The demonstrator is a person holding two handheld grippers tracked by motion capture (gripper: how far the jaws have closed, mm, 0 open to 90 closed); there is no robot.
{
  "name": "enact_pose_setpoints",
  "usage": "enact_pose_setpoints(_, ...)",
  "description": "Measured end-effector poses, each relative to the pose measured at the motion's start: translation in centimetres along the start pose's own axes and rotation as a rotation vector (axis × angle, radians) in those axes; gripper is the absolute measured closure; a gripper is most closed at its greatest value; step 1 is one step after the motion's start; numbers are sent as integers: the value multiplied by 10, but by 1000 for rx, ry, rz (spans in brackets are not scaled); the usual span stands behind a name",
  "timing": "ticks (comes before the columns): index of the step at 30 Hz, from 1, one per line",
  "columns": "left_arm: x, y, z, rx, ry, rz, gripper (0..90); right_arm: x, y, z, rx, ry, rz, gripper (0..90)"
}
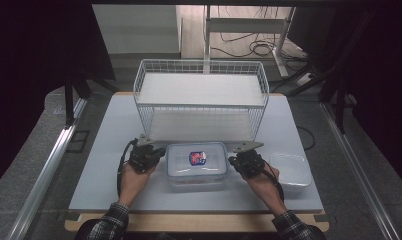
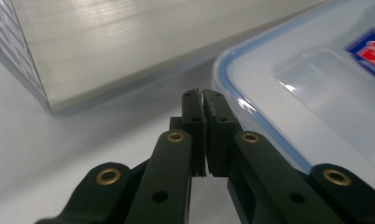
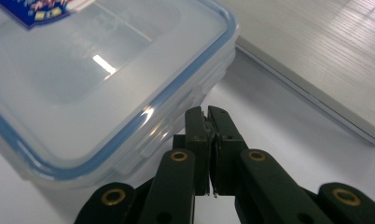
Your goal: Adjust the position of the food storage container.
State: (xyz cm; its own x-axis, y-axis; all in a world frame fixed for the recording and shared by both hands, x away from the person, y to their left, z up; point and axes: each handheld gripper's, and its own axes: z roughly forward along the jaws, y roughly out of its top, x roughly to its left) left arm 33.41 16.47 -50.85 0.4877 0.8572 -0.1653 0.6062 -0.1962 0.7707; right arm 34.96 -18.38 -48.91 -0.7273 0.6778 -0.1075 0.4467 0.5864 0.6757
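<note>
High view: lidded plastic box sits at the table's 6 o'clock, before the wire rack. Left gripper at its 9 o'clock, right gripper at 3 o'clock, both pressed together, pinching nothing.

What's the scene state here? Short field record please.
work item: lidded clear container, blue seal, sticker on lid
left gripper: shut, empty, beside container's left edge
right gripper: shut, empty, beside container's right edge
behind container: white wire rack, two shelves
right of container: second clear tub
surface: pale table
</note>
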Motion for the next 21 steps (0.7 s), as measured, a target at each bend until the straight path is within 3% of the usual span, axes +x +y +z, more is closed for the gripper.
enact_pose_setpoints(2,-7,-6,-7,10,-12,15,892,2,-2,-1,8,16,0,893)
enact_pose_setpoints(7,-12,-10,-10,16,-40,3,900,6,-6,-6,25,20,-25,895)
enact_pose_setpoints(18,-26,-13,-15,7,-73,22,900,6,-13,-13,49,-19,-49,893)
enact_pose_setpoints(21,-27,-17,-16,-1,-109,-17,900,6,-13,-13,53,-40,-62,893)
